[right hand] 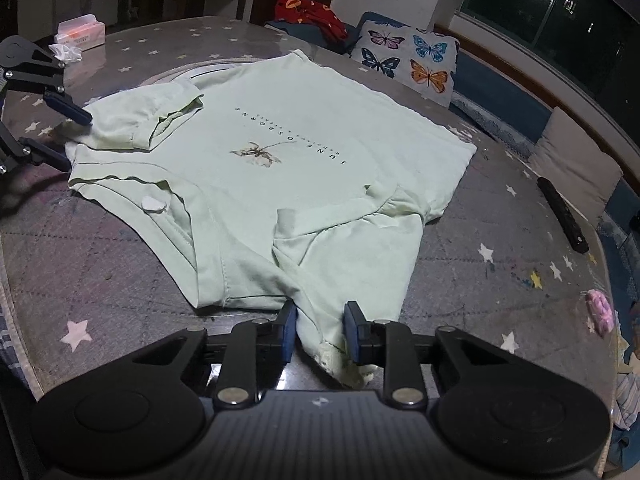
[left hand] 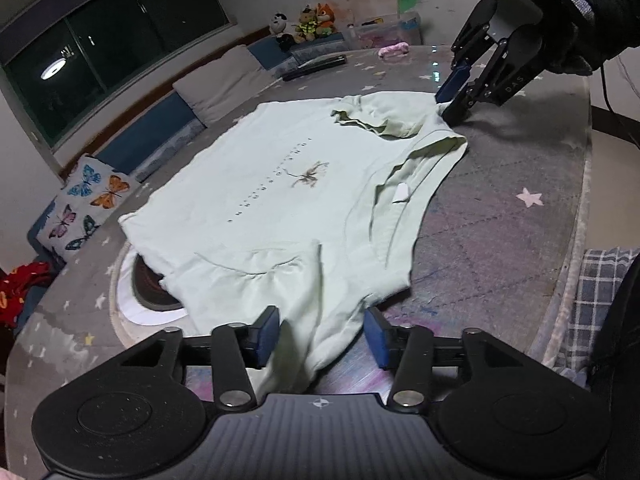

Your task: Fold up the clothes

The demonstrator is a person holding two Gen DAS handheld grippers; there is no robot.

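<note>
- The pale green T-shirt lies spread on the starry tabletop, print side up, both sleeves folded in over the body.
- Left tool: pads apart, with sleeve cloth between them. Right tool: pads apart around a bunched shoulder corner.
- I judge both should close fully, then lift together and evenly, so the fold stays straight.
- Only the right wrist view shows the tissue box; only the left shows the plush toys.
</note>
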